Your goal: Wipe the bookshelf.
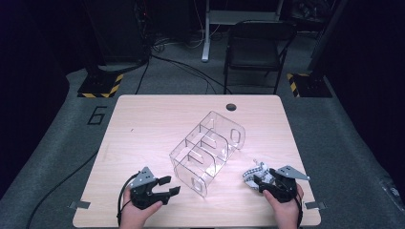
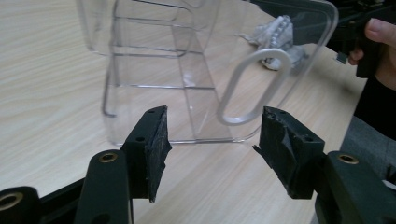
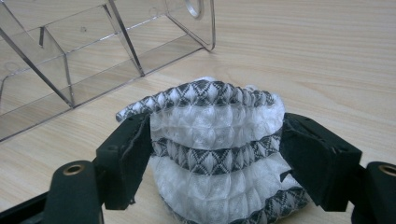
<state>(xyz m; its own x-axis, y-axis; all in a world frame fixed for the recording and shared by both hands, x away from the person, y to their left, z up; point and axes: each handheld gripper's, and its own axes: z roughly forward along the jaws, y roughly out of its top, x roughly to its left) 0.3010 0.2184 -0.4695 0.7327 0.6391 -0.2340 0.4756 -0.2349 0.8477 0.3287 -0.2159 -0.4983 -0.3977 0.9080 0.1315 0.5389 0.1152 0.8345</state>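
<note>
Work in hand: getting the rolled white fabric bundle with dark grey patterned bands point(image 3: 215, 154) off the pale wooden table point(image 1: 143, 124) and, as I judge it, into the clear acrylic divided organiser point(image 1: 207, 150).
Bundle: lies on the table near its front right corner, just beside the organiser's near end and apart from it.
Organiser: lies tipped on its side mid-table, partitions across it, an oval handle cut-out in each end panel.
Right gripper point(image 3: 215, 161): jaws wide apart on either side of the bundle; the left pad sits against the fabric, the right pad close beside it, no squeeze visible.
Left gripper point(image 2: 212, 135): jaws apart and empty, aimed at the near end panel with the oval cut-out point(image 2: 254, 84).
Doing it well: close the right jaws low across the middle bands so the roll stays wound.
Left's part: pinch the panel edge squarely to steady or right the organiser.
Risk: smooth acrylic may slide; soft fabric may unroll if nipped by one layer.
</note>
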